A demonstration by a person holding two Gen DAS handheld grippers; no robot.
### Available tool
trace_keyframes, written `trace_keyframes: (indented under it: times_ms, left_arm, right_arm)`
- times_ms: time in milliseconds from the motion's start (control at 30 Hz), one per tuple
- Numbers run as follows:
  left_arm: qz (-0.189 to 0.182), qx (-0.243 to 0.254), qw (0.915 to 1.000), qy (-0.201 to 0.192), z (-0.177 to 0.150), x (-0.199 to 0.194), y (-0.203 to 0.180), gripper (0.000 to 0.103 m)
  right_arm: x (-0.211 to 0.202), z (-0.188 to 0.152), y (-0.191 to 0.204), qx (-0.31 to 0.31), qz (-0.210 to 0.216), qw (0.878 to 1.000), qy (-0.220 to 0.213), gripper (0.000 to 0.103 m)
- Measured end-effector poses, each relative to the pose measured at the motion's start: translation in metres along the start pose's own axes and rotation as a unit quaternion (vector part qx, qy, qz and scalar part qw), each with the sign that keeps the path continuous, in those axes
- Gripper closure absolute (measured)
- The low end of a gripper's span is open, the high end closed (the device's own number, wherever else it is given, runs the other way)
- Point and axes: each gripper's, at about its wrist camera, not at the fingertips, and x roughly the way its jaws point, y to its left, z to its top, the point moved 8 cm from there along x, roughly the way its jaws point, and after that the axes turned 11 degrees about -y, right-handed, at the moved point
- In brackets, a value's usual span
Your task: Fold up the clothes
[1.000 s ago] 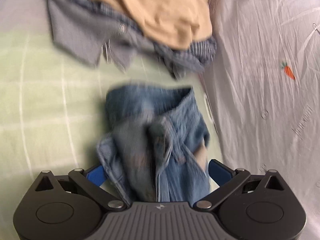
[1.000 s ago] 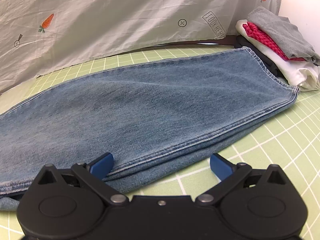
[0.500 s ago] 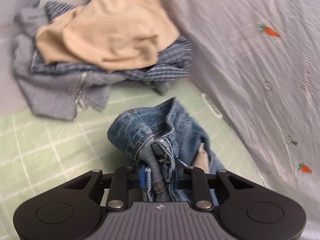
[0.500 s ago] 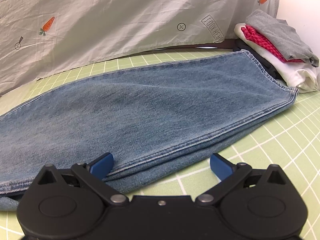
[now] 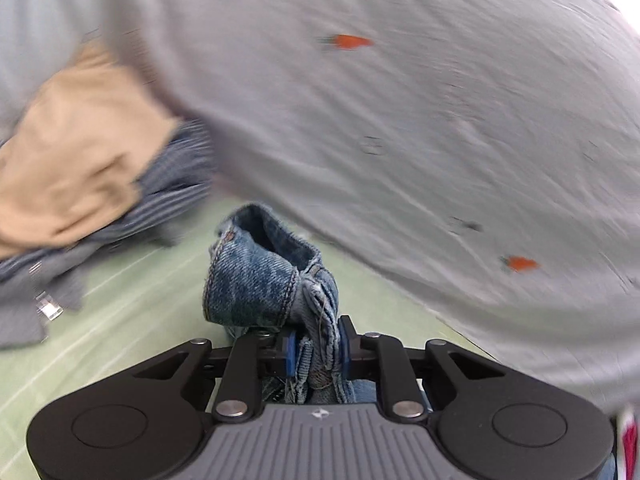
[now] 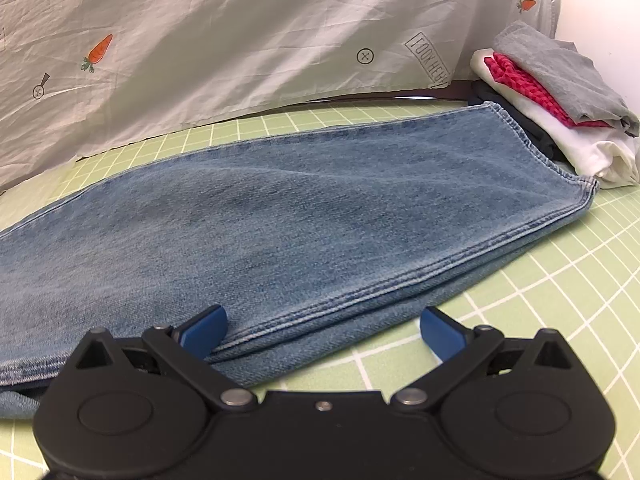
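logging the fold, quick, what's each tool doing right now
Left tool: closed on the bunched end of the jeans.
Right tool: open, holding nothing, at the jeans' near edge.

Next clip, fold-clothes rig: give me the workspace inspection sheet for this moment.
Surface: green grid mat.
Job's things: jeans laid flat with legs stacked; their waistband end is bunched and lifted.
Clutter: folded stack at the hem; unfolded pile with a beige garment on top.
Grippers: left gripper shut on denim; right gripper open at the jeans' edge.
Cables: nothing seen.
Surroundings: carrot-print sheet behind.
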Motion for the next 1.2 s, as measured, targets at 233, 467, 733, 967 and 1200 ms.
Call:
trace_keyframes:
  times_ms: [233, 467, 733, 967, 1200]
  left_arm:
    - [-0.050, 0.056, 0.9917, 0.105, -0.070, 0.024, -0.056, 0.082]
    - [-0.099, 0.111, 0.9668, 0.208, -0.139, 0.044, -0.109, 0.076]
    - [-0.124, 0.111, 0.9541, 0.249, -0.163, 0.051, -0.131, 0.047]
    - [-0.158, 0.127, 0.9448, 0.257, -0.170, 0.038, -0.144, 0.022]
    - [-0.231, 0.001, 0.9390, 0.255, -0.134, 0.012, -0.144, 0.022]
  right_arm:
    - [-0.001, -0.001, 0.000, 0.000, 0.000, 1.000, -0.005, 0.000]
    - [-0.002, -0.001, -0.001, -0.002, 0.004, 1.000, -0.007, 0.000]
    - [-0.003, -0.002, -0.001, -0.003, 0.009, 1.000, -0.014, 0.000]
    - [-0.002, -0.001, -0.001, -0.003, 0.009, 1.000, -0.014, 0.000]
    - [-0.003, -0.001, -0.002, -0.002, 0.012, 1.000, -0.014, 0.000]
